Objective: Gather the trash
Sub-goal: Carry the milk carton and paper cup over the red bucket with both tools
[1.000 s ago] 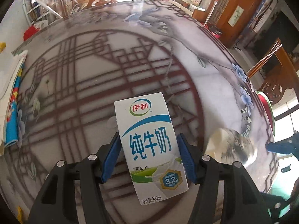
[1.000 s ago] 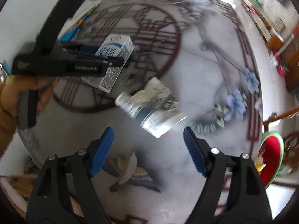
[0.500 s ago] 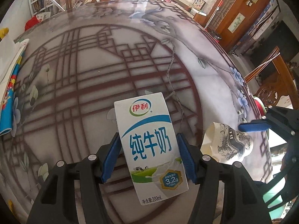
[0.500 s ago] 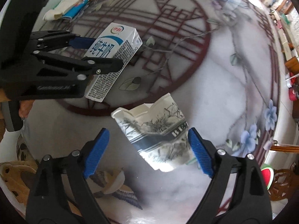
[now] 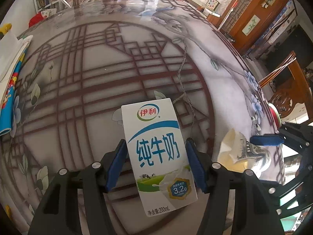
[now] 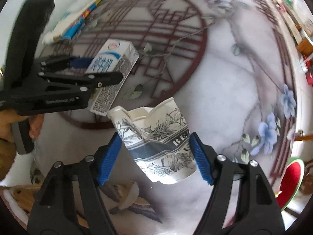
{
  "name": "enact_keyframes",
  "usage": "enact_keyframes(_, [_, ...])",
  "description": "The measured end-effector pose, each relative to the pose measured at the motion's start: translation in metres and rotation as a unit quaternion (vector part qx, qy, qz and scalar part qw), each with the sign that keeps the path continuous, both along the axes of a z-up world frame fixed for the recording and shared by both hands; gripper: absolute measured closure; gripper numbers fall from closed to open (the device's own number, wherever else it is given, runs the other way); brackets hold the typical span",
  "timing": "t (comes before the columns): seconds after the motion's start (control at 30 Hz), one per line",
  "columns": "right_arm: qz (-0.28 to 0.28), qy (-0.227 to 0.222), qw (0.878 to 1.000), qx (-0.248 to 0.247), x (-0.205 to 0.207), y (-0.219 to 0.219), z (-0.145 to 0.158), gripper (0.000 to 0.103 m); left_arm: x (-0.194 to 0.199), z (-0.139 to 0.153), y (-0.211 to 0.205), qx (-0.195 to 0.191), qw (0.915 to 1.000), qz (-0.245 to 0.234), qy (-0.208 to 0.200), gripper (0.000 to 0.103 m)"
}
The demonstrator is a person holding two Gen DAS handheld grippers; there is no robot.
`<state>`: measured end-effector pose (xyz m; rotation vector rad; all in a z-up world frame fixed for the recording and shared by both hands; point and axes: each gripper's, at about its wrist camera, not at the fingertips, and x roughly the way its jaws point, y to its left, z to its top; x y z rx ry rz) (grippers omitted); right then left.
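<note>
The left claw (image 5: 156,164) is clamped on a white milk carton (image 5: 158,154), its blue pads pressed flat against the carton's two sides in the lower middle of the left wrist view. The carton is upright in the picture, its printed face toward the camera, over the round counter (image 5: 97,68) with its dark red lattice pattern and painted flowers.

In the right wrist view the right claw (image 6: 154,156) straddles a crumpled paper cup (image 6: 158,145) printed with grey flowers, at centre frame. Its jaws have just been closing, and the pads sit right at the cup's sides; the right-hand pad touches the cup wall, though I cannot tell whether the left-hand one presses yet. The cup's dented rim points toward the upper left, close to the bottom corner of the carton.

The left claw and the hand (image 6: 23,129) that holds it fill the left edge of that view. A stack of papers (image 6: 78,21) lies at the upper left of the counter.
</note>
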<state>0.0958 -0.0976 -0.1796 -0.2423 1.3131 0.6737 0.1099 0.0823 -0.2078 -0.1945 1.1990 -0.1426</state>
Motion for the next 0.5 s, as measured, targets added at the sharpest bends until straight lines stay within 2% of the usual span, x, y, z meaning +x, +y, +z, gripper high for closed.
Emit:
enact_keyframes(0.1, [-0.044, -0.026, 0.998, 0.024, -0.008, -0.016, 0.018, 0.034, -0.003, 0.007, -0.001, -0.002, 0.9999, 0.009, -0.013, 0.045])
enact_keyframes(0.3, [-0.119, -0.101, 0.987, 0.048, -0.02, -0.048, 0.057, 0.034, -0.005, 0.036, -0.02, -0.004, 0.9986, 0.002, -0.052, 0.046])
enact_keyframes(0.5, [-0.174, -0.12, 0.975, 0.07, -0.024, -0.081, 0.077, 0.034, -0.008, 0.07, -0.044, -0.011, 0.9955, -0.013, -0.093, 0.046])
